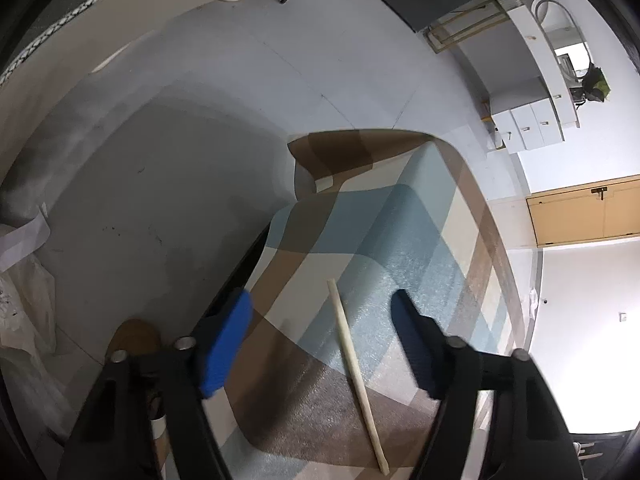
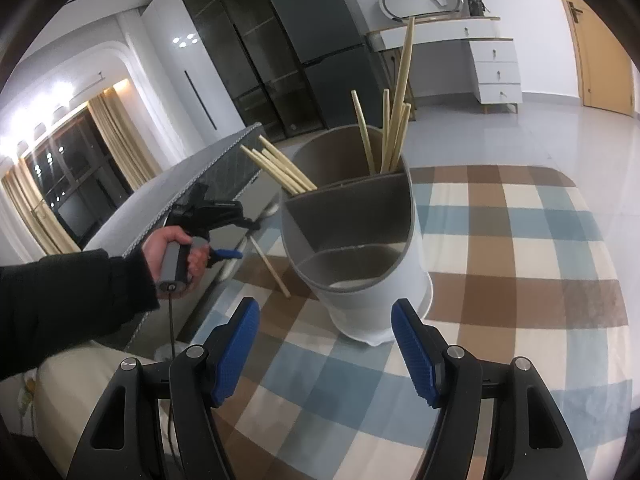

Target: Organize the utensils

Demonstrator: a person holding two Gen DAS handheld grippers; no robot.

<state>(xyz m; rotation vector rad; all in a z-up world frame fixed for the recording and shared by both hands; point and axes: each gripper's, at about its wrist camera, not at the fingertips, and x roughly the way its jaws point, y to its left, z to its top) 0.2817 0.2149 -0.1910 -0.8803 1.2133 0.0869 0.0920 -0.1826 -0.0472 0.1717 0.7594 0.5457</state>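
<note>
Checked cloth (image 2: 500, 240) in brown, blue and cream covers our table, with pale floor tiles (image 2: 560, 128) beyond and a dark fridge (image 2: 316, 32) up at twelve o'clock in the right wrist view. We see the utensil holder (image 2: 372, 292) standing on the cloth, white outside, grey inside, split into compartments. One bunch of chopsticks (image 2: 394, 120) stands nearly upright in the far compartment at one o'clock; a second bunch (image 2: 280, 170) leans out towards ten o'clock. The near compartment looks bare. Our right gripper (image 2: 324, 348) hovers just short of the holder, blue pads apart, nothing between them.

Over at nine o'clock in that same view, our left hand (image 2: 176, 256), in a dark sleeve (image 2: 72, 300), grips the handle of the left gripper (image 1: 320, 340), which points down at the cloth. One loose chopstick (image 1: 358, 372) lies flat on the cloth, running from twelve down to five o'clock in the left wrist view, right between the left fingers. Those jaws stand apart, on either side of the stick; we see no pad touching it. The cloth's far corner (image 1: 320, 152) is folded over at twelve o'clock, and grey floor (image 1: 160, 200) shows beyond the table edge at nine o'clock.
</note>
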